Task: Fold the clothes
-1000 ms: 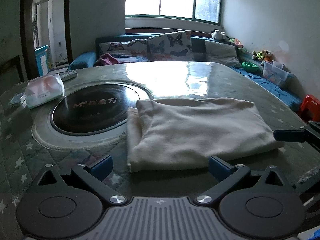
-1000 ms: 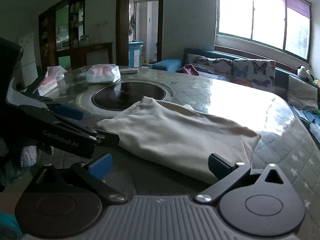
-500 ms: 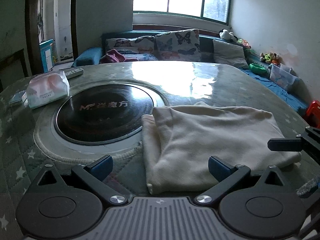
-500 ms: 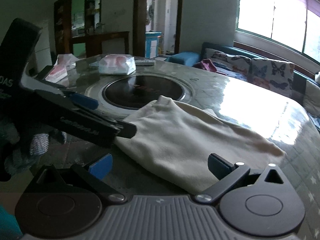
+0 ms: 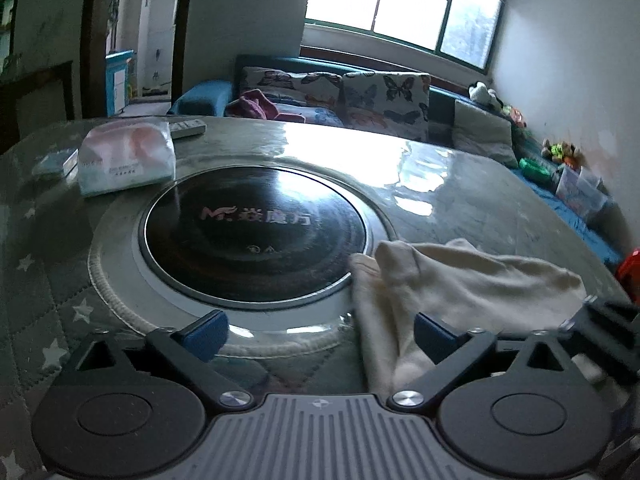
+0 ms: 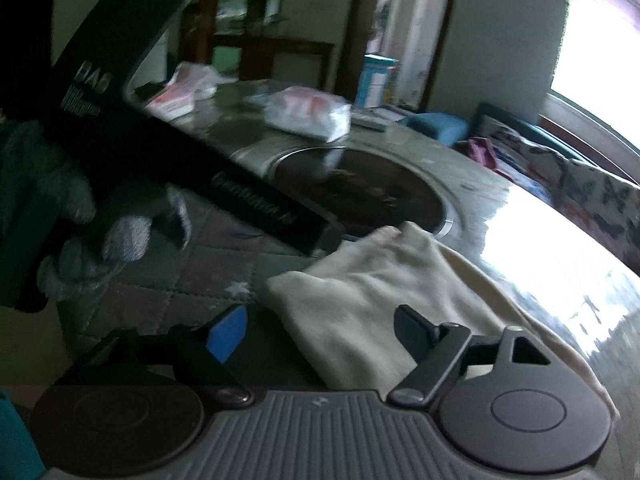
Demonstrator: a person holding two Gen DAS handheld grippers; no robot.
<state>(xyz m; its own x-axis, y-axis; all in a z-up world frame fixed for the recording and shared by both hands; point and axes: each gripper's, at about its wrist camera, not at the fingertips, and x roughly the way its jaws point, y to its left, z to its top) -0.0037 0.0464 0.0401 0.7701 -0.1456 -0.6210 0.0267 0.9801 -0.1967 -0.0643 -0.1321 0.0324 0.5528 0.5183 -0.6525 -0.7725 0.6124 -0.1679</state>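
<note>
We see a table (image 5: pixel 460 184) with a black hob (image 5: pixel 256 236) inset; right of the hob lies the folded cloth (image 5: pixel 460 280), left gripper (image 5: pixel 318 330) spread wide, likely approaching. In our right view, the cloth (image 6: pixel 360 300) sits before the hob, right gripper (image 6: pixel 320 326) also wide.

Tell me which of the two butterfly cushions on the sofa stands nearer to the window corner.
The right butterfly cushion, pale with dark butterflies. It stands upright beside the plain grey cushion; the left butterfly cushion sits lower, behind the pink cloth.
</note>
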